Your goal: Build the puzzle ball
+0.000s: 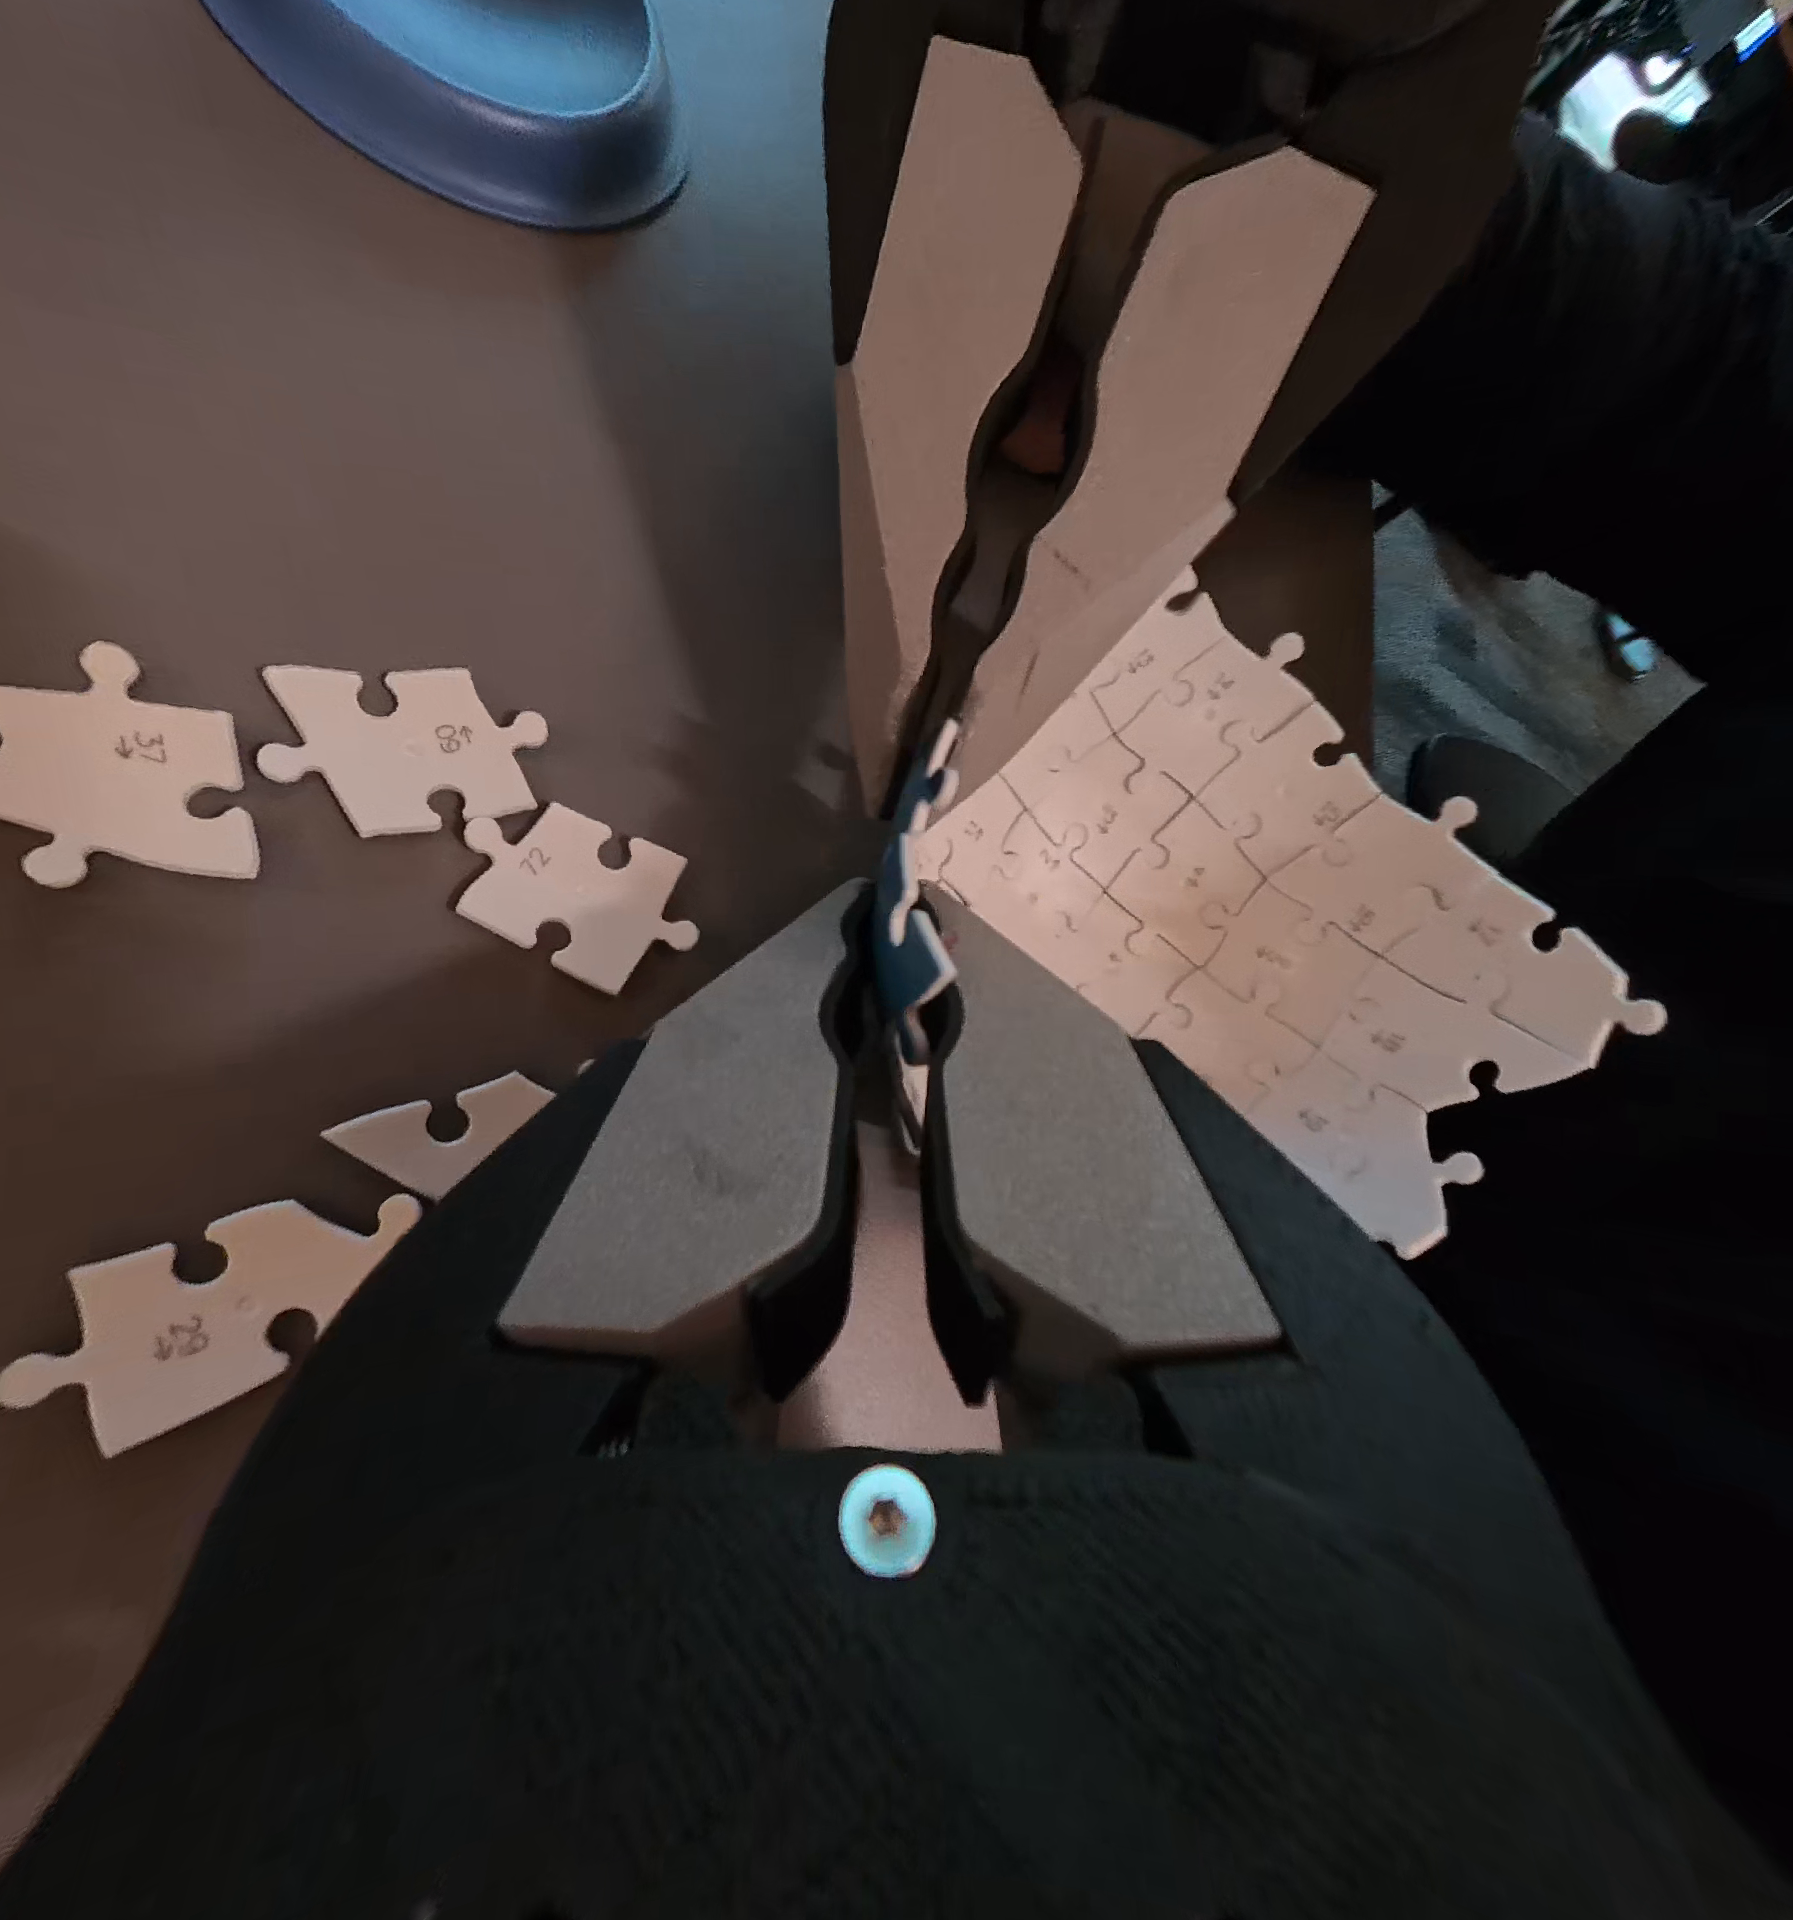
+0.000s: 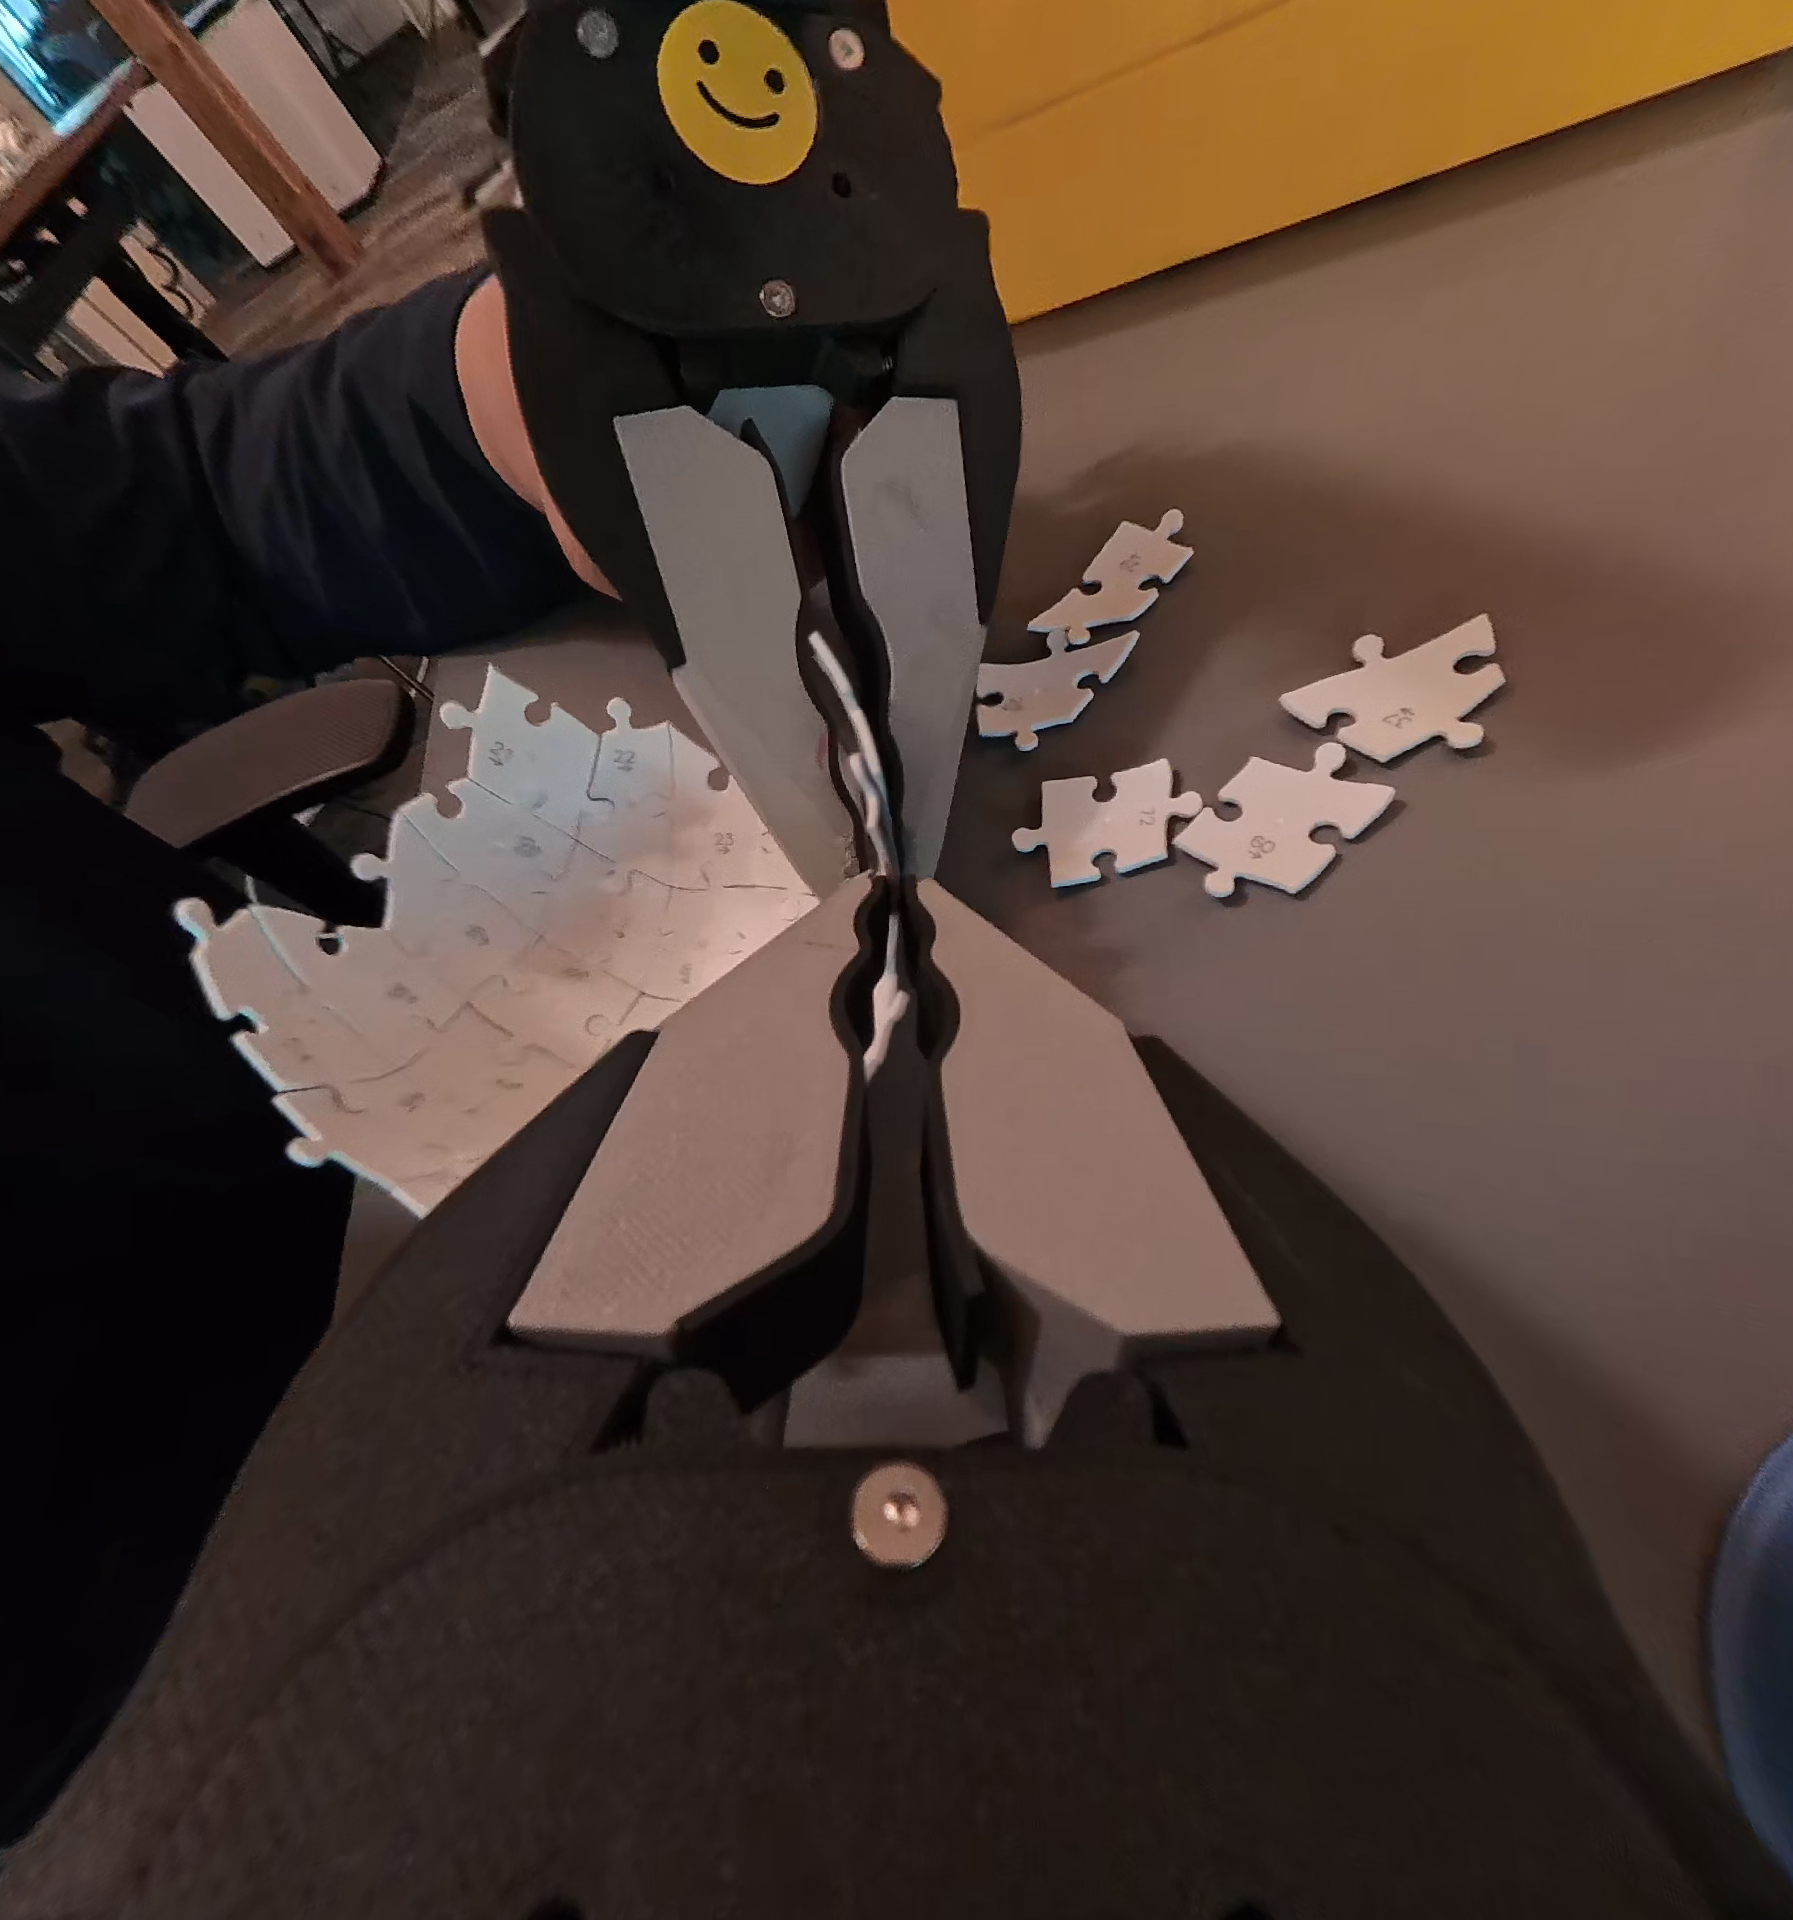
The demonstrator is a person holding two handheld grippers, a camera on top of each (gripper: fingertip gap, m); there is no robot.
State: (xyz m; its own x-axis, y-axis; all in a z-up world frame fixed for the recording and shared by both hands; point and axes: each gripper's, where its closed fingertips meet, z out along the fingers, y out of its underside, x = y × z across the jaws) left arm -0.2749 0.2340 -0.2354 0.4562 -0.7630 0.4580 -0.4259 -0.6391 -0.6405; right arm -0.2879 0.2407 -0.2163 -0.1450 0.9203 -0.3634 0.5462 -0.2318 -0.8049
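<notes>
So the dark grey-brown tabletop [image 1: 300, 468] takes up most of both views. Biggest thing on it is the curved sheet of joined white puzzle pieces [image 1: 1287, 904] — it sits at the table edge, its far side lifting off the surface, and each piece has a small printed mark. Both tools meet nose to nose at its near edge. The left gripper [image 1: 897, 940], black body with grey fingers, is pinched tight on a thin puzzle piece seen edge-on [image 1: 907, 883], dark blue on one face. The right gripper [image 2: 887, 925], same build, comes in from the opposite side and is clamped narrow on that same white edge — in the right wrist view it runs as a wavy strip between both pairs of fingers.

Off to the side, five loose white puzzle pieces [image 1: 398, 748] lie flat, blank side up, well apart from the sheet. A blue rounded dish rim [image 1: 518, 135] sits at the far corner, and a yellow block [image 2: 1339, 125] is behind the table.
</notes>
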